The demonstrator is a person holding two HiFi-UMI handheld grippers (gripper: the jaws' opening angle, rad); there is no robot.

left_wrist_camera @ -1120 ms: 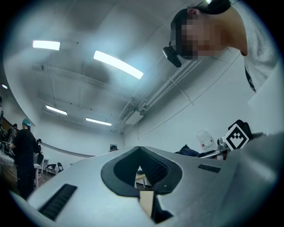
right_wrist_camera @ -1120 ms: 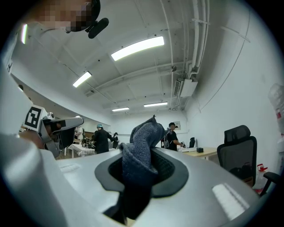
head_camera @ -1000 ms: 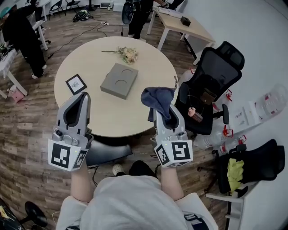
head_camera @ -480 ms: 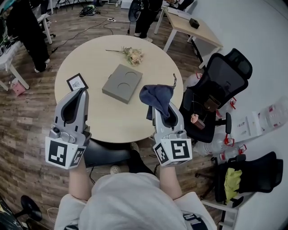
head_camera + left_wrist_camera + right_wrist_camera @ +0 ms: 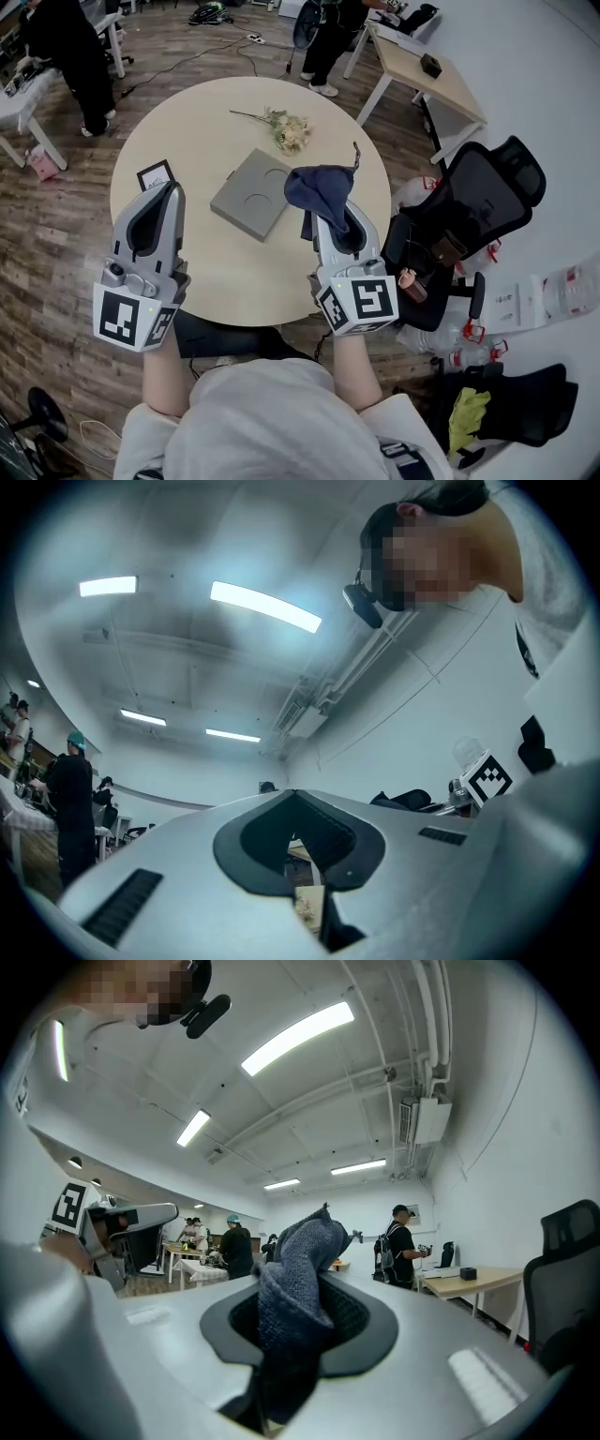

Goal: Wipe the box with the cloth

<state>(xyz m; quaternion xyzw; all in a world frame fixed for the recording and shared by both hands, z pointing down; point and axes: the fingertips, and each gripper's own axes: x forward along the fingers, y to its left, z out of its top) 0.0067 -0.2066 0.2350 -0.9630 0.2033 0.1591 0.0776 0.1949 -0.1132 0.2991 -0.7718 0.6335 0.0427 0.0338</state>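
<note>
While nothing pins it down, the box [image 5: 248, 192] is the weak point.

Left gripper [image 5: 172, 190]: jaws together, nothing between them, hovering over the near-left part of the table [image 5: 187, 112]. A small framed card [image 5: 156, 175] lies just beyond its tip.

Box: mid-table, between the two grippers, flat, recessed face up. Outline is near-square and turned corner-on. Its two round recesses line up near-left to far-right, so that is probably the long axis.

Right gripper [image 5: 328, 214]: clamped on the cloth [image 5: 319, 187], which is bunched and sticks out past the tips over the box's right corner. Contact with the box can't be judged.

Risks:
- The box looks light, so a wipe stroke could shove it toward the flowers [image 5: 286, 129] unless the left gripper braces it.
- Bunched cloth means a small wipe patch, so the jaw tips may scrape the lid.
- Drag could pull the cloth out of the pinch.
</note>
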